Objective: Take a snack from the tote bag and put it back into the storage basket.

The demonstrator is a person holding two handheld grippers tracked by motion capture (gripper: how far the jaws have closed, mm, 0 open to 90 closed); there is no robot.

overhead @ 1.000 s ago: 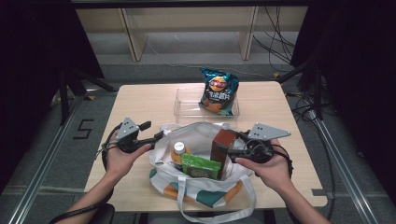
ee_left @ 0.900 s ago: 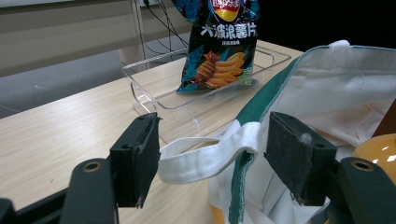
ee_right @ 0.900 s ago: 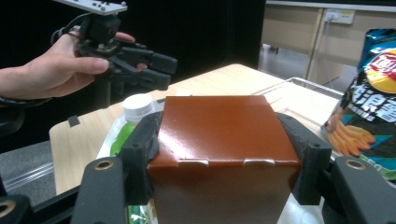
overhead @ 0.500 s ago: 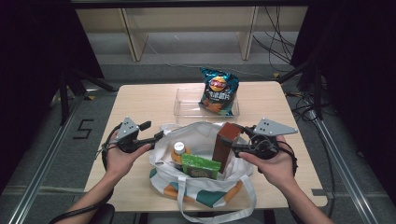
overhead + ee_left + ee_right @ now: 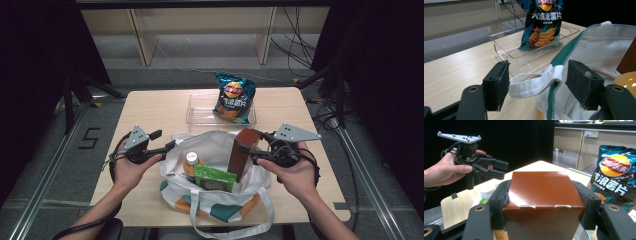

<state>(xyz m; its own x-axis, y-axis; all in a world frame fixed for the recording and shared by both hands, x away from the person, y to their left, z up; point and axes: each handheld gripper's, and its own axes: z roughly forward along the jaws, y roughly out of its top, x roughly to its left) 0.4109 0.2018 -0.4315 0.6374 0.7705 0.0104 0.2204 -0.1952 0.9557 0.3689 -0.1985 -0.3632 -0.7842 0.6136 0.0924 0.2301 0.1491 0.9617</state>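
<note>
Fingers (image 5: 499,202) of the right gripper (image 5: 544,205) are clamping a brown carton (image 5: 541,195) above the bag (image 5: 220,145); the left gripper (image 5: 536,82) is gaping around the bag's handle (image 5: 534,83).

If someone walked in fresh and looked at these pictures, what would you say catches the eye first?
Probably the tall brown carton, clamped near its top by the right gripper and standing up out of the white tote bag at the table's near edge. Next, the bright blue chip bag upright in the clear tray behind it. The left gripper sits open around the tote's handle strap.
</note>
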